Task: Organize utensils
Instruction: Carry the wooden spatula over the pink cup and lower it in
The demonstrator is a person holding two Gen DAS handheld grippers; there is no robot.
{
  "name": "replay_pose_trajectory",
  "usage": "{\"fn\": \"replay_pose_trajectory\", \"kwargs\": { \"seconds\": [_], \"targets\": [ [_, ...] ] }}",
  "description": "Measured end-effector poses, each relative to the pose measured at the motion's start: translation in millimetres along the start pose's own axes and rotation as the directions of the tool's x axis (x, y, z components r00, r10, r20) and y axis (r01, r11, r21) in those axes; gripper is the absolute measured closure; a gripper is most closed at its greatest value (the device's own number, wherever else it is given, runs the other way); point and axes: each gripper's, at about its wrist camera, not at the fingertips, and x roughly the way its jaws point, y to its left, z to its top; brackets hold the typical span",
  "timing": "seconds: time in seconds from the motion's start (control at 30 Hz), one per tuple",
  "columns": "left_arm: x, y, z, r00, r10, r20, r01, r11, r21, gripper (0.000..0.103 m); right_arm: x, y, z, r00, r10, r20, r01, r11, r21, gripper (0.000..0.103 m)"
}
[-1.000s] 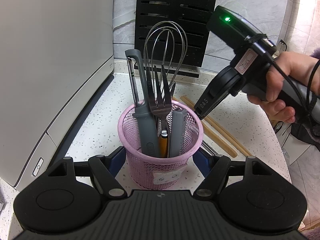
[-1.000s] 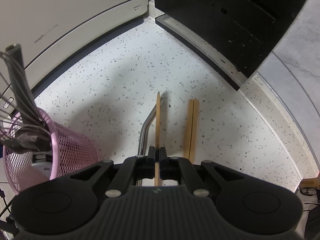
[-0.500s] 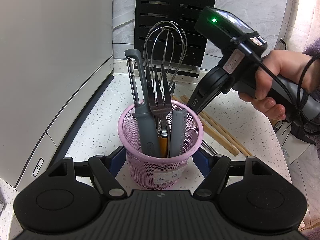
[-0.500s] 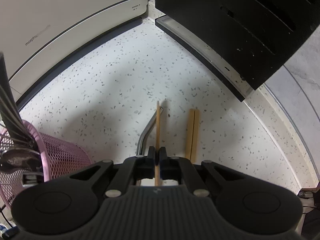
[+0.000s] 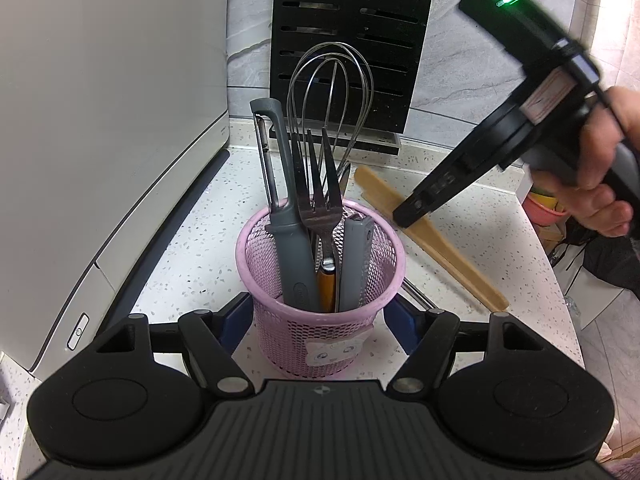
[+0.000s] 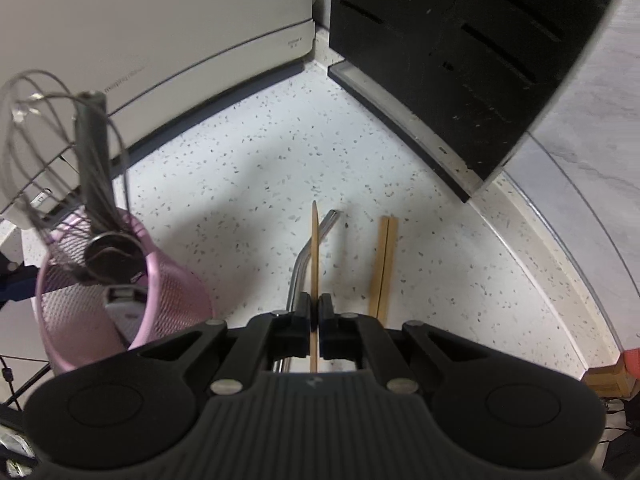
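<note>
A pink mesh utensil cup (image 5: 320,320) stands between the fingers of my left gripper (image 5: 320,320), which is shut on it. It holds a whisk (image 5: 332,92), a grey peeler (image 5: 280,184), forks (image 5: 320,184) and grey handles. The cup also shows at the left in the right wrist view (image 6: 160,296). My right gripper (image 6: 315,312) is shut on a thin wooden chopstick (image 6: 314,248) and holds it above the counter, right of the cup. A pair of wooden chopsticks (image 6: 383,264) and a bent metal straw (image 6: 320,232) lie on the counter below.
A white appliance (image 5: 100,120) stands at the left. A black slotted knife block (image 5: 352,40) stands against the marble wall at the back. The speckled counter (image 6: 224,184) curves to an edge at the right.
My right gripper has risen and moved away to the right with the chopstick. The left gripper and the cup have not moved.
</note>
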Motion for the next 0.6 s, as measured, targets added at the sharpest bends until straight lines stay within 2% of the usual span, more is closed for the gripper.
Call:
{"fn": "replay_pose_trajectory", "kwargs": {
  "seconds": [0.17,0.33,0.47,0.6],
  "targets": [
    [-1.2,0.5,-1.7,1.000,0.004,0.006,-0.004,1.000,-0.013,0.023,-29.3,-3.0,-12.2,0.995,0.031,0.097,-0.035,0.999,0.031,0.103],
    [-2.4,-0.7,-3.0,1.000,0.007,0.007,-0.007,1.000,-0.015,0.025,-56.2,-4.5,-26.6,0.979,0.070,0.189,-0.081,0.995,0.053,0.103],
    [-3.1,-0.3,-3.4,1.000,0.001,0.007,-0.001,1.000,-0.020,0.026,-80.8,3.1,-35.4,0.951,0.100,0.292,-0.118,0.992,0.045,0.103],
    [-3.6,-1.9,-4.2,1.000,0.005,0.012,-0.005,1.000,-0.020,0.024,-106.8,12.6,-39.3,0.907,0.139,0.398,-0.162,0.987,0.024,0.103]
  ]
}}
